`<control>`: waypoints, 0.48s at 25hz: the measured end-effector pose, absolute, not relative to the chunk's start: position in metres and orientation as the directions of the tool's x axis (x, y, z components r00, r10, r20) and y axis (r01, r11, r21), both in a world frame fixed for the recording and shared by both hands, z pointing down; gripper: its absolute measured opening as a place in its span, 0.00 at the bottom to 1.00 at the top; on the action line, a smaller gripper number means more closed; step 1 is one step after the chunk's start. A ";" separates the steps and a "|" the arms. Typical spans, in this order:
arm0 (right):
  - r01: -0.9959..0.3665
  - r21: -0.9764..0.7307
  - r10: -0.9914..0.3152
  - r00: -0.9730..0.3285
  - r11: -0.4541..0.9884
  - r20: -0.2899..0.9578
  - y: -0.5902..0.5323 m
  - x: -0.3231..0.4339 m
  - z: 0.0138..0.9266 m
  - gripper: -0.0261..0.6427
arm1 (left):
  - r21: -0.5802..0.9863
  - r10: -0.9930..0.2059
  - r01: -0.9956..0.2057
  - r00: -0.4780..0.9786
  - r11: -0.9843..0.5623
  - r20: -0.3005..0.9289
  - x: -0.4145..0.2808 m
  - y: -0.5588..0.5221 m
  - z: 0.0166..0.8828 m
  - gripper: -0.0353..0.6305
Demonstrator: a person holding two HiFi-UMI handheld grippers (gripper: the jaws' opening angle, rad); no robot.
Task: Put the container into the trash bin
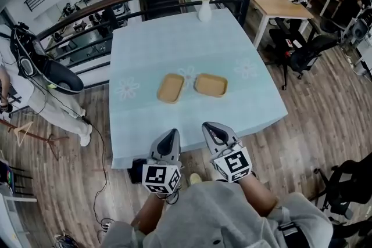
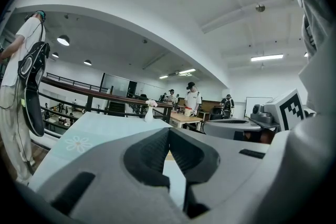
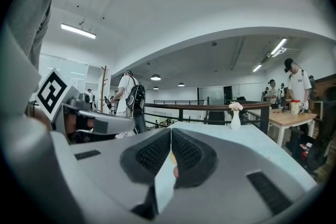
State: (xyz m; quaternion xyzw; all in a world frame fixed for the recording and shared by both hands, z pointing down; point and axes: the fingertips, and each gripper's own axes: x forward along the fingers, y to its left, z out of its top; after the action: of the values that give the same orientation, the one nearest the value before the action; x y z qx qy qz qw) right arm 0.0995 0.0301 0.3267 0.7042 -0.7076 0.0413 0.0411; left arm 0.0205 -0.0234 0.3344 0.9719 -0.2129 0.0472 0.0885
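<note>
Both tools were held level short of the table's (image 1: 145,49) near edge. The left tool (image 1: 172,133) had its jaws pressed together with nothing between them, as its own view showed. The right tool (image 1: 210,126) was the same: pads meeting, empty.

Two shallow tan containers lay side by side on the pale cloth, about midway across the table and somewhat towards its near edge. They sat close together but apart. The left container (image 1: 170,87) was squarish, the right container (image 1: 210,85) longer. Both looked empty. A white vase (image 1: 204,10) stood at the far edge, well clear.

Handling, judged: thin-walled trays, probably pulp or paper, so light and fairly stiff, but with a rim that would crush under a hard pinch. The best hold would be the raised near rim, one jaw inside and one outside, closed gently.

No trash bin was clearly in view. A dark object (image 1: 136,170) under the near edge might have been it, but that could not be told.
</note>
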 end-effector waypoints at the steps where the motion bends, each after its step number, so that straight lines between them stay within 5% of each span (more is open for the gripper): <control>1: -1.000 -0.001 -0.993 -0.002 0.002 0.117 0.030 0.100 0.328 0.08 | 0.152 -0.404 -0.421 0.905 -0.894 0.130 0.020 -0.024 0.336 0.08; 12: -1.000 0.015 -0.993 0.009 -0.008 0.116 0.041 0.094 0.325 0.08 | 0.160 -0.402 -0.419 0.906 -0.894 0.131 0.013 -0.013 0.337 0.08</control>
State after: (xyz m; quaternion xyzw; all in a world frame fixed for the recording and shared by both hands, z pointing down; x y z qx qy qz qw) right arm 0.0941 0.0412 0.3253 0.7089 -0.7029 0.0361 0.0461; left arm 0.0128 -0.0131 0.3374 0.9719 -0.2111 0.0473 0.0924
